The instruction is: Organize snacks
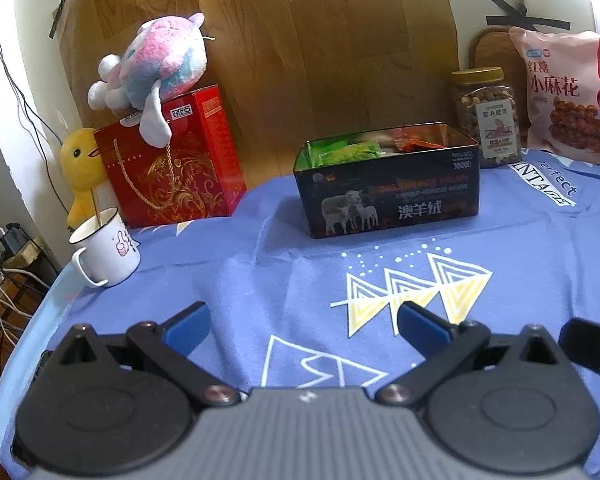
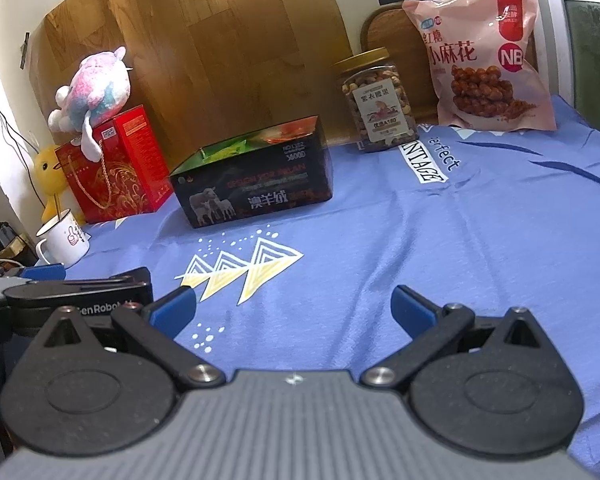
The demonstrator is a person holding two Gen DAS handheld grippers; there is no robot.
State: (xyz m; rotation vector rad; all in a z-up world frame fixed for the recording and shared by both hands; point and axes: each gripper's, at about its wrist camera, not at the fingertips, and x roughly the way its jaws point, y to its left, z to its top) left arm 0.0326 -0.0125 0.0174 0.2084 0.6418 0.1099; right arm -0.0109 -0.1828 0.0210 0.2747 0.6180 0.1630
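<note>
Hovering both tongs low over the blue cloth on the bench [image 1: 520, 248], nothing gripped: left tongs [image 1: 302, 326] spread wide & empty, right tongs [image 2: 294, 306] same.

Snacks sit at the far edge. Black tin [image 1: 388, 184] is open-topped w/ packets already inside; its long axis runs roughly across my left view, dead ahead of the left tongs. From the right view it lies ahead-left, skewed. Nut jar [image 2: 378, 100] stands upright just right of the tin, pink snack bag [image 2: 484, 56] leans on the wall further right.

My read: jar & bag are the loose items, both nearer the right tongs, well apart from either for now. Right side should prob take the jar, reaching fwd and slightly right.
</note>
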